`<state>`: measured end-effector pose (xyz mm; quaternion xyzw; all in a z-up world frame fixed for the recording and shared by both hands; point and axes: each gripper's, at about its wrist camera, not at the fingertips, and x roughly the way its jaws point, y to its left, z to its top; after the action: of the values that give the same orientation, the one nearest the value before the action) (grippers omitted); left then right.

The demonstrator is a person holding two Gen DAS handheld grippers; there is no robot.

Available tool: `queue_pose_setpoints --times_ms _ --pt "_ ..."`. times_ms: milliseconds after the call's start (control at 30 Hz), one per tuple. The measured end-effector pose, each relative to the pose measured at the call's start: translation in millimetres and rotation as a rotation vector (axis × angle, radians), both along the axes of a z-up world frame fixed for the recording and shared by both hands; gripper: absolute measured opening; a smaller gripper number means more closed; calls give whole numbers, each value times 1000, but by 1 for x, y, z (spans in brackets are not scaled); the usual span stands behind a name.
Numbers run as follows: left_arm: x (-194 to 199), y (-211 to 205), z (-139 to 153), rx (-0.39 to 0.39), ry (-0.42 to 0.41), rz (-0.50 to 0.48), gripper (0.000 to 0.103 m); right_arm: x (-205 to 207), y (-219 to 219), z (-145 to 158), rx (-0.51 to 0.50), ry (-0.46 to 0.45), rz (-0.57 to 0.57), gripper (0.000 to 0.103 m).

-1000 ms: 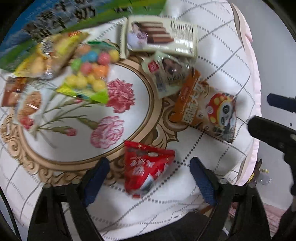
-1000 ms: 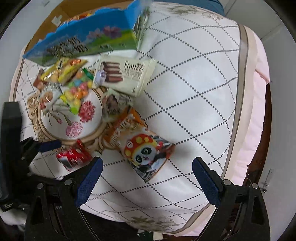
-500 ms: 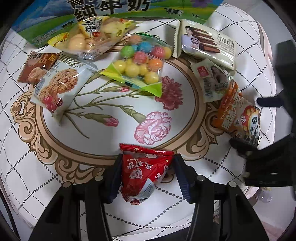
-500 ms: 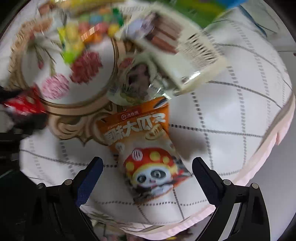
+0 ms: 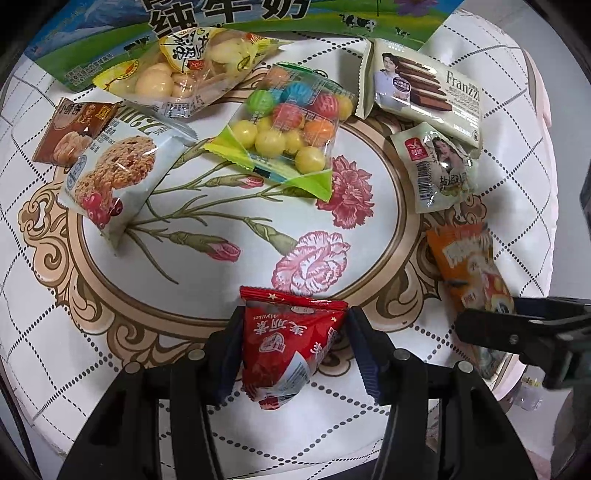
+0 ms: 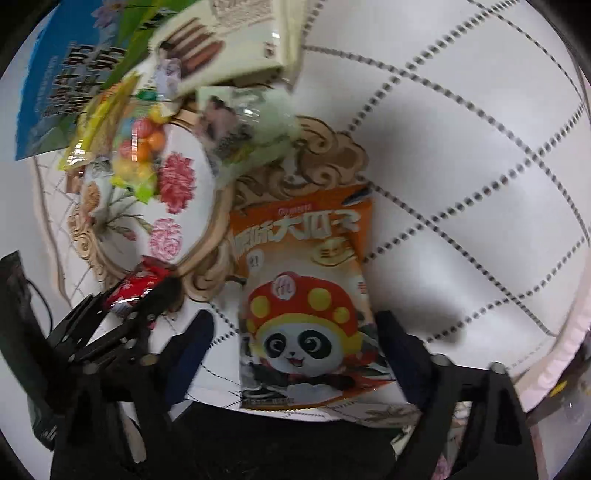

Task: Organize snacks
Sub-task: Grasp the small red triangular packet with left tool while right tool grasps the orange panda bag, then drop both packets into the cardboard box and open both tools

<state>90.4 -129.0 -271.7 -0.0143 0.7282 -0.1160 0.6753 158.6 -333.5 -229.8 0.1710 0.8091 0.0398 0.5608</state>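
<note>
My left gripper [image 5: 293,341] is shut on a red snack packet [image 5: 288,343] at the near edge of the flowered cloth; the packet also shows in the right wrist view [image 6: 135,290]. My right gripper [image 6: 295,347] is open, its fingers on either side of an orange panda snack bag [image 6: 306,295], which lies flat; the bag also shows in the left wrist view [image 5: 467,273]. Beyond lie a bag of coloured candy balls [image 5: 284,129], a cookie packet [image 5: 114,173], a yellow snack bag [image 5: 192,70], a Franzzi wafer pack [image 5: 424,88] and a small pale packet [image 5: 439,166].
A blue and green milk carton box [image 5: 229,18] lies at the far edge of the table. A small brown packet [image 5: 70,133] sits at the far left. The table's rounded edge [image 6: 565,354] is close on the right.
My left gripper has closed on the red packet. My right gripper has moved down and in over the panda bag, so its fingers now straddle it.
</note>
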Motion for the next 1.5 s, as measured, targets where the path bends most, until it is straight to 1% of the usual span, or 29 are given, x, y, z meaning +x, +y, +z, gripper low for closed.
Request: queue_pose_setpoints --times_ms 100,200,300,367,400,433,467,500,533,567,700,833,933,967,1033,1100,1200,1267,1400,1500 --pt "14 -4 -7 13 0 -7 52 1 9 2 -49 -53 53 95" --pt "23 -8 -11 18 -5 -5 52 7 17 0 -99 -76 82 95" --pt "27 -10 -12 17 -12 5 51 8 25 -2 -138 -89 83 95" --pt "31 -10 -12 18 -23 14 51 9 24 0 -166 -133 91 93" --pt "32 -9 -12 16 -27 20 51 8 27 0 -188 -146 101 89" --pt "32 -8 -11 15 -31 22 51 12 35 1 -209 -158 115 75" --pt "32 -7 -10 16 -36 26 50 11 38 4 -221 -181 126 68" --pt "32 -7 -8 17 -44 31 50 9 39 7 -219 -194 120 66" --pt "31 -5 -6 19 -51 33 50 7 41 9 -219 -203 115 60" --pt "30 -4 -4 20 -58 35 50 5 41 12 -215 -214 112 55" --pt "29 4 7 -11 -82 46 50 -7 35 31 -159 -235 78 51" --pt "28 13 31 -37 -116 53 50 -11 40 50 -78 -261 35 50" --pt "31 21 56 -70 -151 62 50 -14 44 72 -7 -289 -13 50" --pt "34 25 67 -81 -168 69 50 -11 42 77 14 -302 -25 50" --pt "40 31 89 -98 -172 68 50 -4 44 93 50 -338 -40 50" --pt "54 39 114 -125 -212 79 50 4 48 113 76 -376 -49 50" --pt "77 49 149 -157 -268 92 50 31 57 143 118 -449 -58 50" --pt "97 57 165 -162 -306 98 50 57 57 160 136 -499 -64 50" --pt "153 66 194 -124 -375 93 50 108 60 189 140 -577 -67 50" --pt "196 67 200 -90 -394 87 50 151 56 202 99 -621 -41 50"
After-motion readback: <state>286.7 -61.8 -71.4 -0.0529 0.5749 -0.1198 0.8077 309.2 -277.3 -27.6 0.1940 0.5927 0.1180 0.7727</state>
